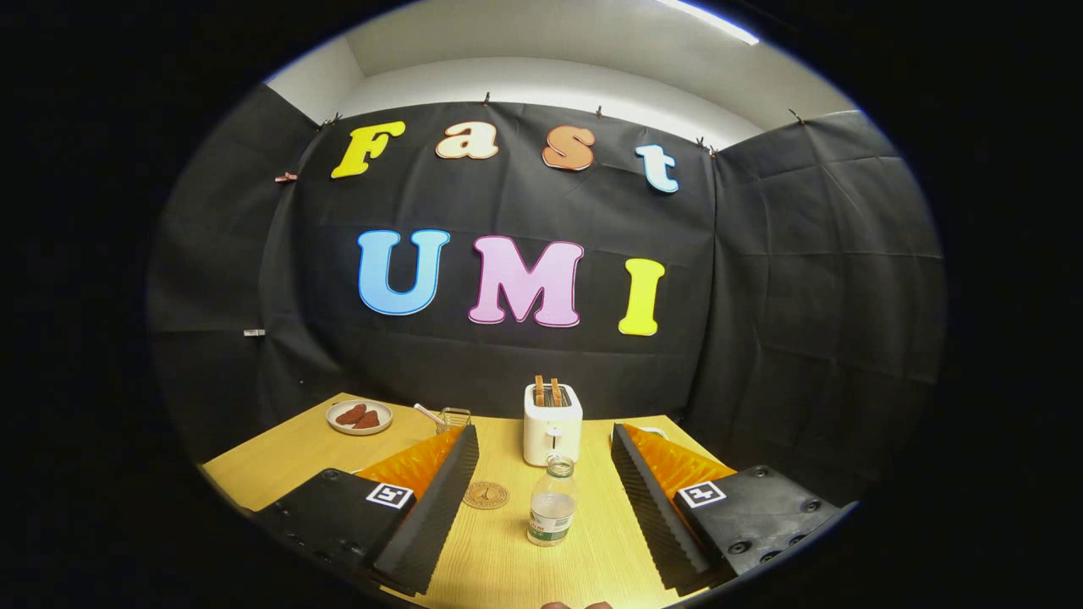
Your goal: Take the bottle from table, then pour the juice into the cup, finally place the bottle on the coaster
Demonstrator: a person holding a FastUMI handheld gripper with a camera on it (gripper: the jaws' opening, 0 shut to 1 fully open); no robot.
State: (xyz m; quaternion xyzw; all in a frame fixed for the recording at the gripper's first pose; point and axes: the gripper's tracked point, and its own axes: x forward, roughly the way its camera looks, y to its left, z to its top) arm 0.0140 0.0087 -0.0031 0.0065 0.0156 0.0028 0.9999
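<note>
Gripper (546,495) spread wide, holding nothing. Bottle (552,501) upright on table (279,461) between the fingers, untouched. Coaster (486,495) just beside it; toaster (552,423) beyond.

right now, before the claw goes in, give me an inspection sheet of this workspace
surface: wooden table, bare grain between the claw's fingers
job's things: bottle upright, uncapped, partly filled, between the fingers and touching neither; coaster flat beside it; a white rim behind one finger, perhaps the cup, cannot tell
clutter: toaster with two slices up, beyond the bottle; plate with reddish-brown food; small wire basket next to it
grippers: claw open, fingers spread either side of the bottle
cables: nothing seen
surroundings: black cloth booth wall, pale ceiling above
</note>
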